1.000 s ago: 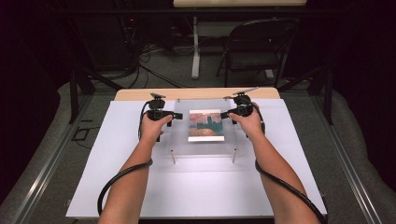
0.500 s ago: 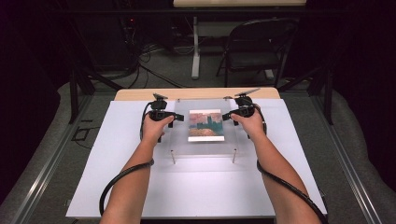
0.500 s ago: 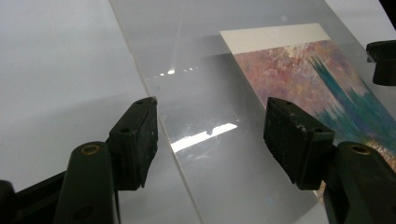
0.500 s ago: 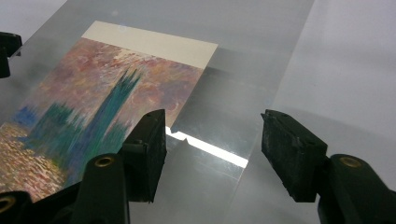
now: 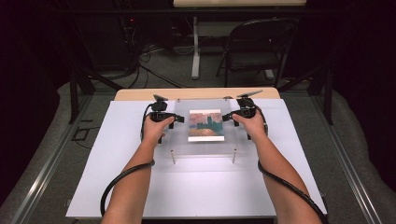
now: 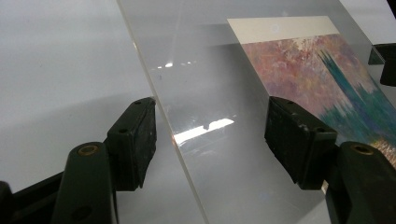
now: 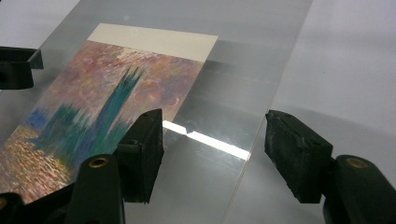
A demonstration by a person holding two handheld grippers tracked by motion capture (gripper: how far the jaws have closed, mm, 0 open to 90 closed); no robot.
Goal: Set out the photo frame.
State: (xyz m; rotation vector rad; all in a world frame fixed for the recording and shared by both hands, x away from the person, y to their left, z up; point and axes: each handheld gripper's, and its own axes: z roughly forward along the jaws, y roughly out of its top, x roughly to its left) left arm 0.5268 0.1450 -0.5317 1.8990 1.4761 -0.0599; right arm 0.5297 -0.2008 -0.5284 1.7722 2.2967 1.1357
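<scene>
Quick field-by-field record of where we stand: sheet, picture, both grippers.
surface: white board on the table
work piece: clear acrylic sheet, raised on small standoff posts
under the sheet: painted picture, blue-green tower on pink and orange, pale strip along its far edge
left gripper: at the sheet's left edge, fingers apart, one on each side of the edge, no pressing visible
right gripper: at the sheet's right edge, jaws have just been opening, fingers standing clear with the edge between them
grip: neither clamps the sheet

The tool (image 6: 210,140) stands wide open astride the clear panel's (image 6: 205,84) edge, painted print (image 6: 322,79) beneath.
</scene>
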